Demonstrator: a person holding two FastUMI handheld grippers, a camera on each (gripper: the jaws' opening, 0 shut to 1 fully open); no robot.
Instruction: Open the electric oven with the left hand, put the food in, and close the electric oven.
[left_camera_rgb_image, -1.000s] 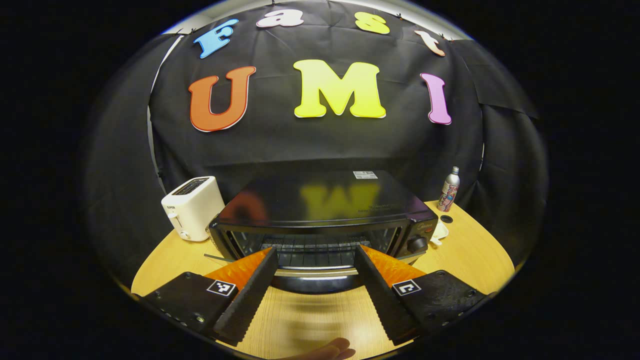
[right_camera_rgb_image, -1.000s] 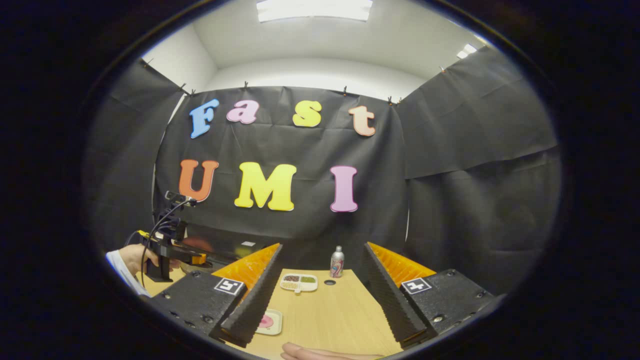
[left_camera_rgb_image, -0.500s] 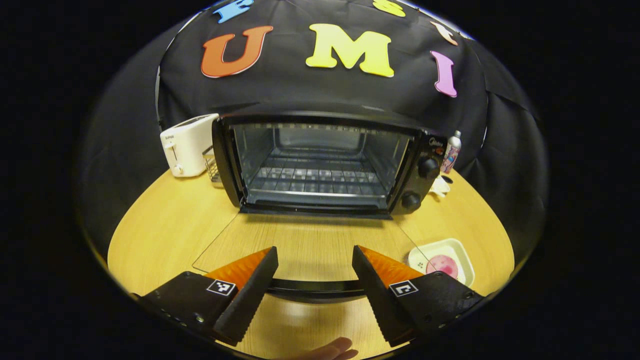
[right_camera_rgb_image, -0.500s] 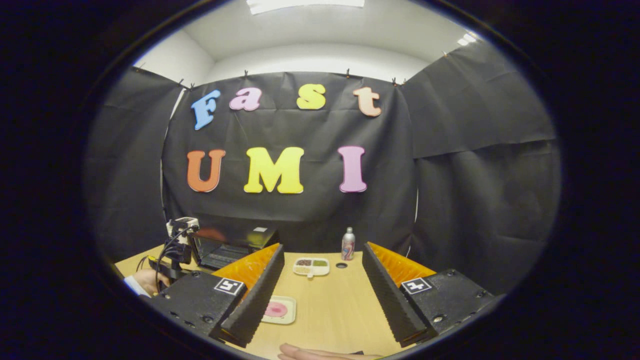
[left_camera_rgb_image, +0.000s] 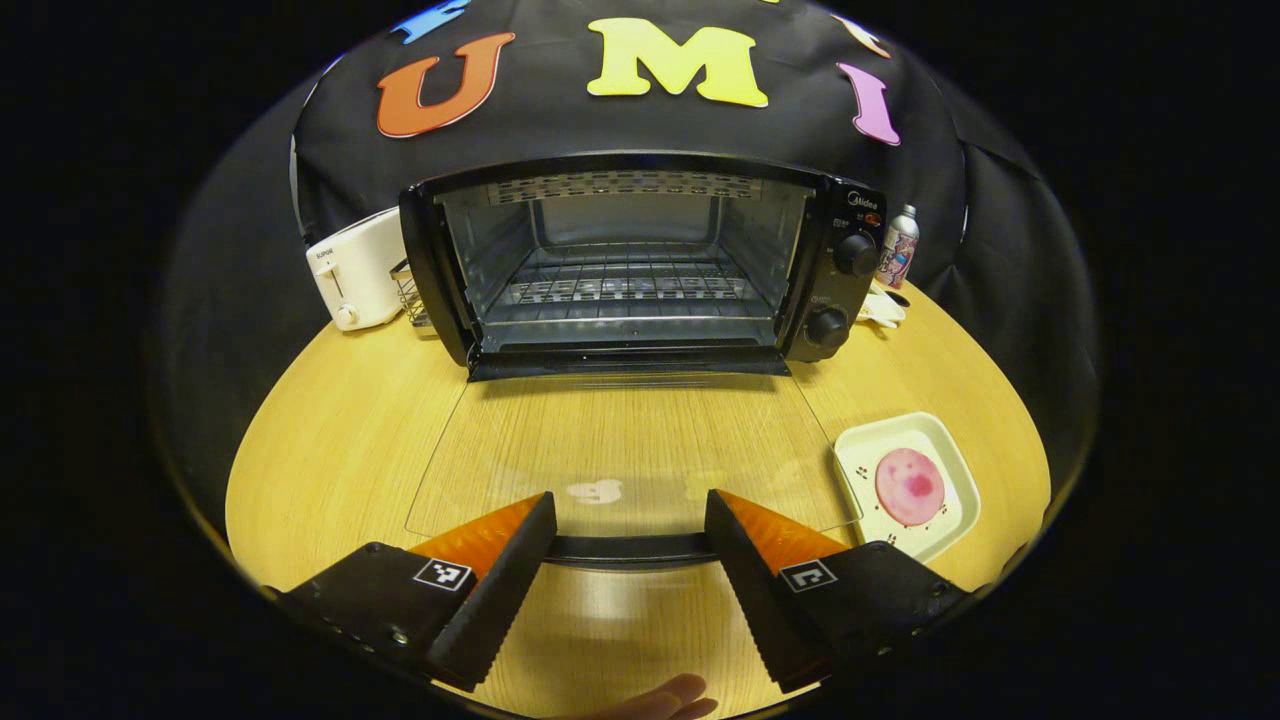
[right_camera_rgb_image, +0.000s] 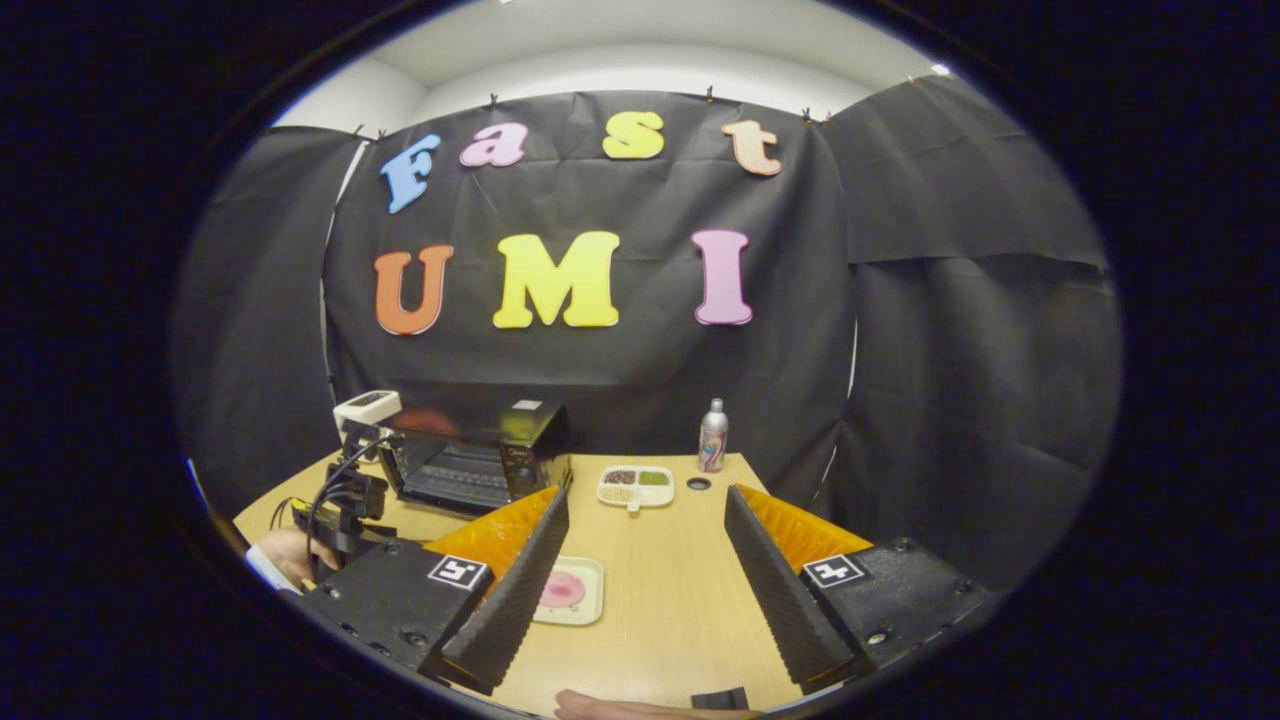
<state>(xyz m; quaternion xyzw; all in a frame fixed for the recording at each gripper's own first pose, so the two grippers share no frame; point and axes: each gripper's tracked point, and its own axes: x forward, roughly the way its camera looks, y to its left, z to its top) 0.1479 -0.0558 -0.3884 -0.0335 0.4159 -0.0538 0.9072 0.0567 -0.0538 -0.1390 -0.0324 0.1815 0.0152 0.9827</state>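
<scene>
The black electric oven (left_camera_rgb_image: 640, 260) with its wire rack stands at the back of the pale wooden surface (left_camera_rgb_image: 330, 420), its glass door (left_camera_rgb_image: 630, 450) lying flat toward me. My left gripper (left_camera_rgb_image: 628, 560) spreads wide, the door's dark handle bar (left_camera_rgb_image: 630, 548) between its ridged fingers, apparently untouched. The pink round food (left_camera_rgb_image: 908, 486) sits on a white square dish (left_camera_rgb_image: 945, 450) beside the door's right edge. My right gripper (right_camera_rgb_image: 645, 570) gapes empty above bare wood.

On your wooden surface (left_camera_rgb_image: 330, 420) you have a white toaster (left_camera_rgb_image: 352, 269) at the back left with a small wire rack (left_camera_rgb_image: 409, 301) just beside it. At the far right stands a silver bottle (left_camera_rgb_image: 899, 246), near a divided snack dish (right_camera_rgb_image: 635, 485).
</scene>
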